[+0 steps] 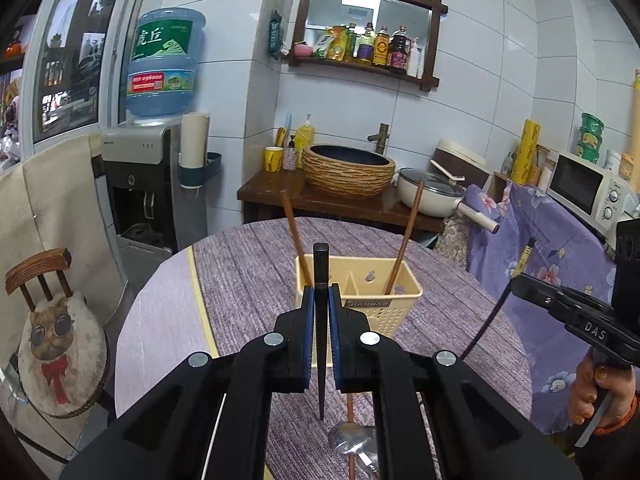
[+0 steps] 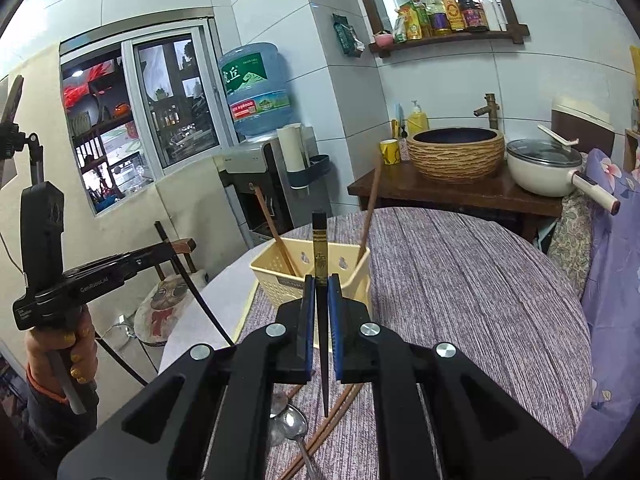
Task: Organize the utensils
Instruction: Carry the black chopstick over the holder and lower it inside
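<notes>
Each gripper, left (image 1: pixel 321 300) and right (image 2: pixel 321 300), clamps a black chopstick (image 1: pixel 321 320) upright. Behind stands a cream caddy (image 1: pixel 396 300) holding two brown chopsticks (image 1: pixel 294 232). Spoons (image 2: pixel 294 426), seemingly two, lie on the purple tabletop (image 2: pixel 460 280).

Plastic, wood, metal and woven cloth on a round table

The utensil basket (image 1: pixel 394 300) is matt cream plastic with perforated walls; the brown chopsticks (image 1: pixel 408 232) in it look like smooth wood. Each gripper (image 1: pixel 321 292) is matt black plastic with blue pads (image 1: pixel 308 320) and bright metal pins, and the black chopstick (image 2: pixel 320 256) it pinches is glossy with a gold band. The tablecloth (image 2: pixel 460 272) is rough, ribbed purple cloth. The spoons (image 2: pixel 294 424) lying on it are shiny metal.
</notes>
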Motion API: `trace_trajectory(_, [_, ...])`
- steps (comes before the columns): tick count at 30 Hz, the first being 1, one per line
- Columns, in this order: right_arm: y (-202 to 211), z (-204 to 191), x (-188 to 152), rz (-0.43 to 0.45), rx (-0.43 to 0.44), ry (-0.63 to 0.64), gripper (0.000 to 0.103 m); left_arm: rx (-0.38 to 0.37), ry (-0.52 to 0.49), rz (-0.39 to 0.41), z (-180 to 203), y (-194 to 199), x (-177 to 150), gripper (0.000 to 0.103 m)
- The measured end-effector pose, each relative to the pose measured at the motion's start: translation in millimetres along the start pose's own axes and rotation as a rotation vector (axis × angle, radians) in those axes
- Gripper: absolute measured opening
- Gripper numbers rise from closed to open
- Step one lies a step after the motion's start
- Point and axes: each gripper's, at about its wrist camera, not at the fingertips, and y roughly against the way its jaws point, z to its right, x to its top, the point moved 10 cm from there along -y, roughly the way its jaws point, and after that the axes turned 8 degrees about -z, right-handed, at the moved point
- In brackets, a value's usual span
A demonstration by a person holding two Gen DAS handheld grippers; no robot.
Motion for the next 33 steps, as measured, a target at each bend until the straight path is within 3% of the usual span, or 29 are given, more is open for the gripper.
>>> trace_trajectory(8, [13,-25,68,0.049,0.040,0.049,0.008,-0.067,-0.031,0.046,18,26,64,0.008])
trace_trajectory(14, [21,-30,130,0.141,-0.014,0.054,0.008,-0.031,-0.006,0.126,18,32,123,0.008])
trace_trajectory(17, [15,-25,146,0.165,-0.036,0.031,0.008,-0.024,0.028,0.128,12,18,136,0.008])
trace_trajectory(23, [-25,-9,133,0.144,-0.068,-0.009,0.008,0.005,0.070,0.102,-1,-19,123,0.008])
trace_trajectory(33, [-87,13,79,0.027,-0.082,-0.069,0.008,0.023,0.095,-0.023,-9,-78,66,0.008])
